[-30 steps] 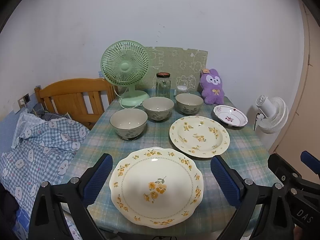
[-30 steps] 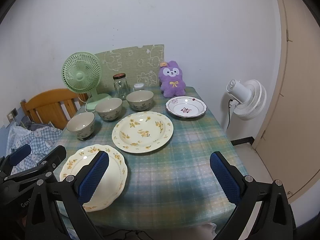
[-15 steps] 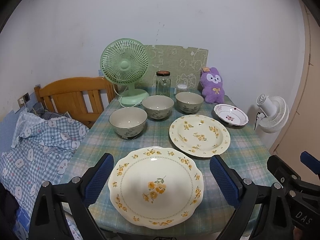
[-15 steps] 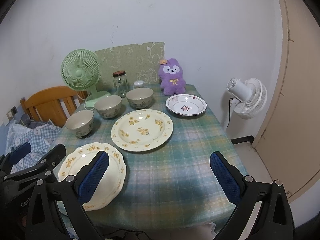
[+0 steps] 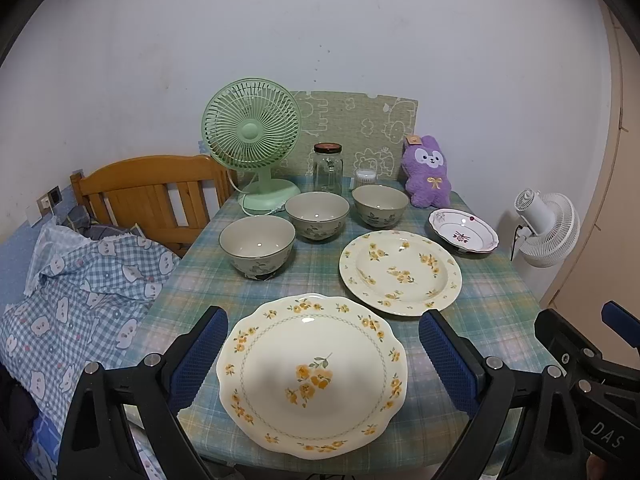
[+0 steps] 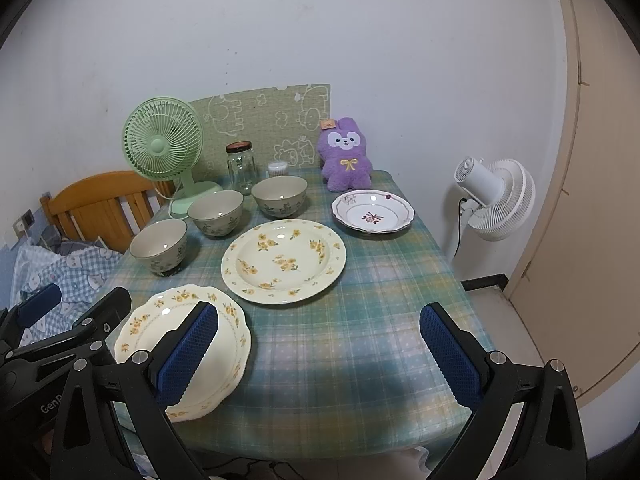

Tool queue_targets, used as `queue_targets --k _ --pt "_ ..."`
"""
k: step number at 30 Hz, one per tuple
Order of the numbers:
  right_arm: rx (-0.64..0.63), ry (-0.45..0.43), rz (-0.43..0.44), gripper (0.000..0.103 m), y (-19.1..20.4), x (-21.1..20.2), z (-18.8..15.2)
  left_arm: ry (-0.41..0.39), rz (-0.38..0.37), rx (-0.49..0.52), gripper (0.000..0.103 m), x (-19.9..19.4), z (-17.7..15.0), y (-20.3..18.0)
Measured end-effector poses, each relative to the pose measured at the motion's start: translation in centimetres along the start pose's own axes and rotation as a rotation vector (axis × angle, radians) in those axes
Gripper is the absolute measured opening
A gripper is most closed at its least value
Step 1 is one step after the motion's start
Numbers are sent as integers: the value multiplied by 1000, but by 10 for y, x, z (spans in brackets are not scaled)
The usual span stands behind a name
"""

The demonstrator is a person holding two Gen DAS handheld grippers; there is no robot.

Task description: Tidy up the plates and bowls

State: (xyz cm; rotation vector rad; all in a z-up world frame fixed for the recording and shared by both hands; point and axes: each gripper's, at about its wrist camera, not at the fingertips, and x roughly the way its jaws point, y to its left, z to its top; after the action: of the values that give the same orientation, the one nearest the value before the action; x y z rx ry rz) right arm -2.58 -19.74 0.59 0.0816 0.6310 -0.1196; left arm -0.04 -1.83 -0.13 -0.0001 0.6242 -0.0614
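A scalloped plate with yellow flowers (image 5: 312, 372) (image 6: 176, 344) lies at the table's near edge. My left gripper (image 5: 322, 354) hangs open above it, one blue pad on either side. Behind it lies a round yellow-flowered plate (image 5: 400, 270) (image 6: 284, 258), and at the far right a small white plate with a red motif (image 5: 464, 234) (image 6: 372, 211). Three grey-green bowls run in a diagonal row: (image 5: 257, 243), (image 5: 317, 214), (image 5: 380, 205). My right gripper (image 6: 318, 354) is open over bare tablecloth at the near right, holding nothing.
A green desk fan (image 5: 254, 140), a glass jar (image 5: 328, 168), a small white container (image 5: 365, 178) and a purple plush (image 5: 428, 172) stand along the table's back edge. A wooden chair (image 5: 148, 192) and checked bedding (image 5: 80, 292) are left; a white floor fan (image 6: 494, 200) stands right.
Both views have shifted only slightly; the dishes have not moved and both grippers stay open.
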Motion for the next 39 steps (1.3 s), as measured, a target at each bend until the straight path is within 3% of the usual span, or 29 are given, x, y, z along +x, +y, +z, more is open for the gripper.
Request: queue_targets --k 24,27,39 --pt "9 -12 -2 102 -3 -3 -2 -13 -2 13 97 1 -2 -5" --pt "14 -2 3 98 -1 2 0 -10 6 19 97 2 -1 -4" --pt "-34 41 24 98 39 29 12 45 30 6 87 28 9 24"
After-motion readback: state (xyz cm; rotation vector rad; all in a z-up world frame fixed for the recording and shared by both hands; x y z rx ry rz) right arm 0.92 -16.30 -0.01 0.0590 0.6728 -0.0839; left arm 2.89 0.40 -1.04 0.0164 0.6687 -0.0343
